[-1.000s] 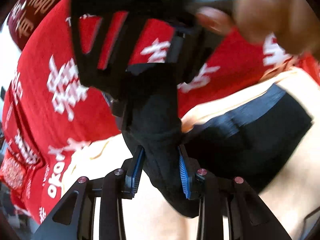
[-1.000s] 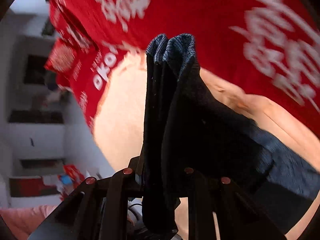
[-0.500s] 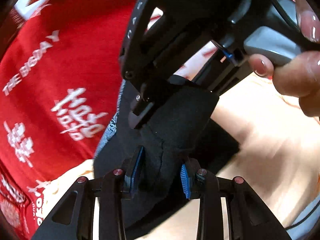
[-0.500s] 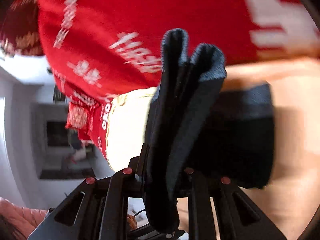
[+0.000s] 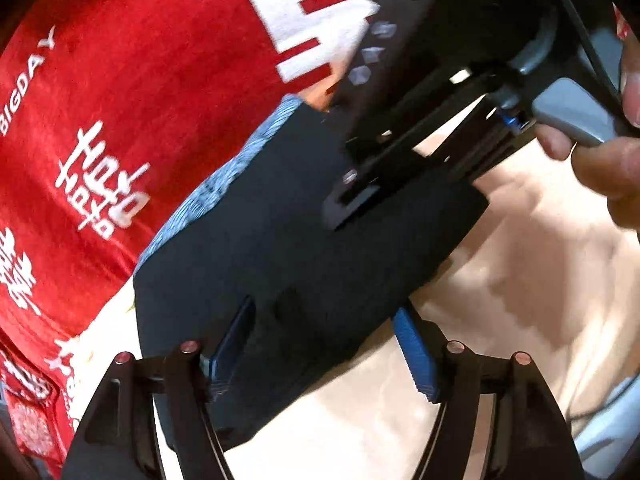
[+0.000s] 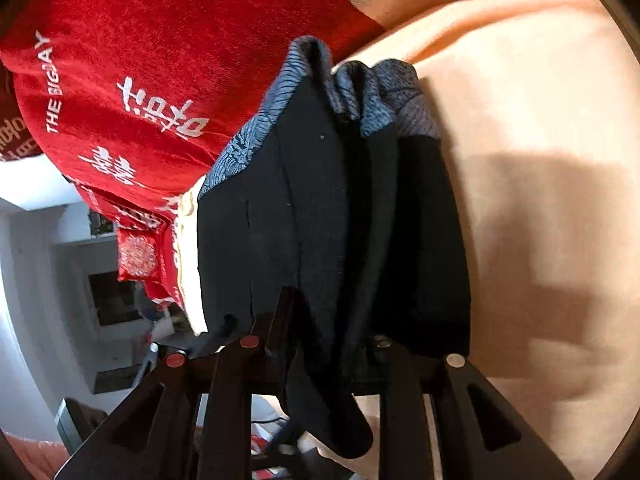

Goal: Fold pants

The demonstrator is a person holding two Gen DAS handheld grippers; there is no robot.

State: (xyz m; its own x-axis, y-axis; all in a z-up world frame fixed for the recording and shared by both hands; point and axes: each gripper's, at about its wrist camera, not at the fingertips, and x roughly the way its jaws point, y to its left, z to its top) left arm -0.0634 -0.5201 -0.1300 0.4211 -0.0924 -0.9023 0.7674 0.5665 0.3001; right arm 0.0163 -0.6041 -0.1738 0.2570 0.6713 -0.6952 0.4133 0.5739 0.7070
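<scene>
The black pants, with a blue-grey patterned waistband, lie folded on a cream sheet. My left gripper is open, its blue pads spread wide over the near edge of the fabric, holding nothing. My right gripper is shut on a bunched fold of the pants, whose waistband stands up beyond the fingers. In the left wrist view the right gripper reaches onto the pants from the upper right, with the person's hand on its handle.
A red blanket with white lettering lies just behind the pants; it also shows in the right wrist view. The cream sheet stretches to the right. Room furniture shows beyond the bed's left edge.
My left gripper has opened and let go of the pants, which now lie flatter. My right gripper, still holding its fold, has come down close over the sheet.
</scene>
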